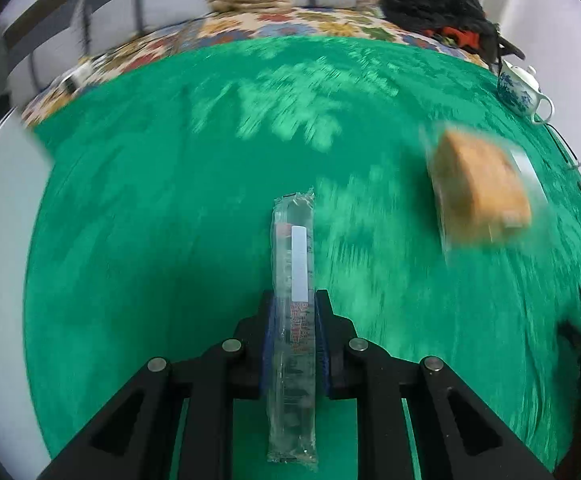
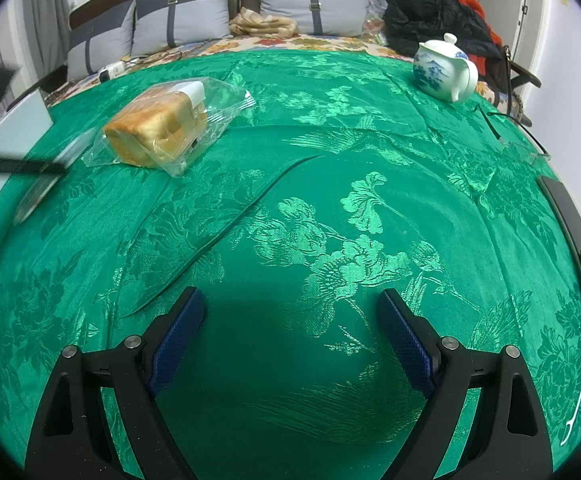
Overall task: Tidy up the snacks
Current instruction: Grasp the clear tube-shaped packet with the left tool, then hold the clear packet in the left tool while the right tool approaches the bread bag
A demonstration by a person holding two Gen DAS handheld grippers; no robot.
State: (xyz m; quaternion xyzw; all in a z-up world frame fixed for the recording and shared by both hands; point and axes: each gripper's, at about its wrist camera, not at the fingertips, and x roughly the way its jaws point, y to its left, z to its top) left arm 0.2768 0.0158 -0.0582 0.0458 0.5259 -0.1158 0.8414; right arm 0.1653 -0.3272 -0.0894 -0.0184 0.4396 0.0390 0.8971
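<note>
Snack packet [image 1: 293, 280]: thin, clear, clamped edge-on between the left gripper's [image 1: 293, 308] pads.
Bread bag [image 2: 162, 126]: near the green tablecloth's [image 2: 330, 184] far-left edge.
Right gripper [image 2: 290, 308]: jaws wide apart, nothing between them.

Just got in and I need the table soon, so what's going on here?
A person is sorting snacks on the green cloth with two handheld grippers. The left gripper is shut on a long clear packet, seen edge-on between its pads. The right gripper is open and holds nothing, hanging over bare cloth. A bagged bread loaf lies on the cloth, untouched, and a teapot stands near the far edge.
</note>
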